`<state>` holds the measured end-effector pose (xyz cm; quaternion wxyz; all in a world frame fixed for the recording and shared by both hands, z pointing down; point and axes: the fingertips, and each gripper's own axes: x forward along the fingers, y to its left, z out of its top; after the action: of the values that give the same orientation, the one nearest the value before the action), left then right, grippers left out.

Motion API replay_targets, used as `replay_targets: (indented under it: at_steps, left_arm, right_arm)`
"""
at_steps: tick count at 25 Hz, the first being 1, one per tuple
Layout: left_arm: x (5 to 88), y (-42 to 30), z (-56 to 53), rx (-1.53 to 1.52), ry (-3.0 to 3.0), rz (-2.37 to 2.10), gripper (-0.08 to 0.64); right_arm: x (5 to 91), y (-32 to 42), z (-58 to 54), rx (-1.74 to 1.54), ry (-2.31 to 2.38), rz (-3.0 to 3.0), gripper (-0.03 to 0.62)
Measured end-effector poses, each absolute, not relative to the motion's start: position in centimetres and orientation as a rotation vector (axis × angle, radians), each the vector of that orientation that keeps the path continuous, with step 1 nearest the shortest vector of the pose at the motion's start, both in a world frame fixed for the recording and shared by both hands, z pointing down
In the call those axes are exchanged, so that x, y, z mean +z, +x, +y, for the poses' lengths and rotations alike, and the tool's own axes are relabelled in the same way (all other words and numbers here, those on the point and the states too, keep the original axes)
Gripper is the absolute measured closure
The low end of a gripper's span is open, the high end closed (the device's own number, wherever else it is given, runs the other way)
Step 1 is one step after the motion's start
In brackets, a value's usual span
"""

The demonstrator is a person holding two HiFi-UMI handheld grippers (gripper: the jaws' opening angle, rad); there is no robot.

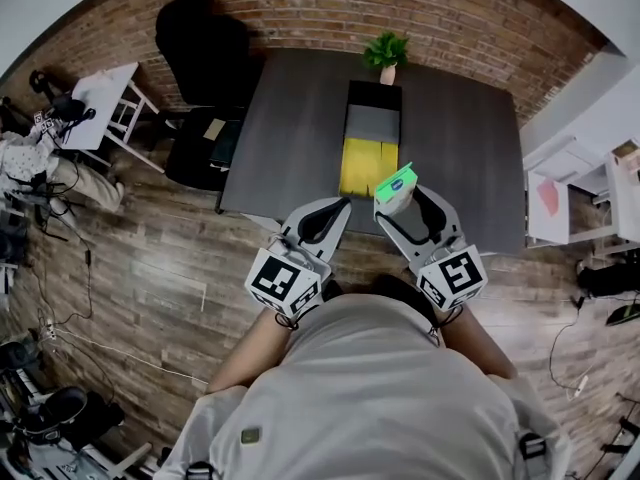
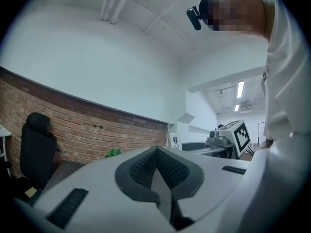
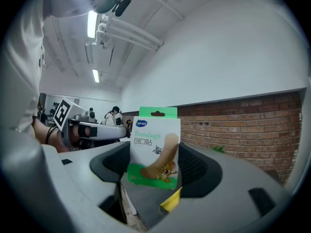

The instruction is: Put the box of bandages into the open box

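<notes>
Plainly the box of bandages [image 3: 154, 152] was not yet in the open box [image 1: 367, 166]: it stood upright between the fingers [image 3: 206, 171] of the right gripper [image 1: 405, 208], which were closed on its lower part, the green hang tab uppermost and the printed face turned toward the camera. In the head view it sat in the air just below centre of the frame, by the lower right corner of the open box's yellow section, at the near edge of the dark bench [image 1: 460, 148]. The left gripper [image 1: 340, 206] hung to the lower left of the open box, its fingers [image 2: 141, 171] pressed together with nothing between them. The main risk, as I judged it, was a release made too soon or too far to the right: the open box was narrow, the bandage box lay at its near end rather than over its middle, and a drop from there could catch the rim and tumble onto the bench or off its edge to the wooden floor [image 1: 150, 258]. The grip also took only the lower part of a light cardboard pack, so a quick swing could tilt it in the fingers, and a harder squeeze could dent it.
</notes>
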<state>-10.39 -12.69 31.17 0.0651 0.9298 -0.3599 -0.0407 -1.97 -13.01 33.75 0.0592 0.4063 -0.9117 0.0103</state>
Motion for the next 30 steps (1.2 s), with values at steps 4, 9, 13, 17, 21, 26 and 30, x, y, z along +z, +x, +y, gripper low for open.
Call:
replay_targets:
  at_steps: [4, 9, 13, 17, 21, 26, 30]
  left_arm:
    - [31.8, -10.7, -14.0, -0.115, 2.795, -1.071, 0.545]
    - [32.8, -11.0, -16.5, -0.087, 2.770, -1.094, 0.545]
    - [34.5, -11.1, -18.5, -0.042, 2.729, -1.110, 0.545]
    - [36.7, -10.5, -21.6, 0.004, 2.679, -1.124, 0.545]
    - [39.0, -8.4, -24.1, 0.072, 2.647, -1.102, 0.545]
    - [42.5, -7.2, -28.0, 0.130, 2.565, -1.131, 0.545]
    - [46.0, -6.1, -30.4, 0.207, 2.509, -1.132, 0.545]
  right_arm:
    - [34.6, -2.3, -14.5, 0.063, 1.233, -2.739, 0.288]
    - [36.3, -2.4, -17.7, 0.110, 1.187, -2.719, 0.288]
    - [37.9, -2.1, -20.5, 0.167, 1.160, -2.700, 0.288]
    - [39.9, -1.2, -23.8, 0.215, 1.116, -2.669, 0.288]
    - [43.0, 0.2, -26.7, 0.267, 1.042, -2.628, 0.288]
    - [47.3, 1.4, -30.3, 0.362, 0.946, -2.586, 0.288]
    - [51.0, 2.2, -32.4, 0.472, 0.864, -2.561, 0.288]
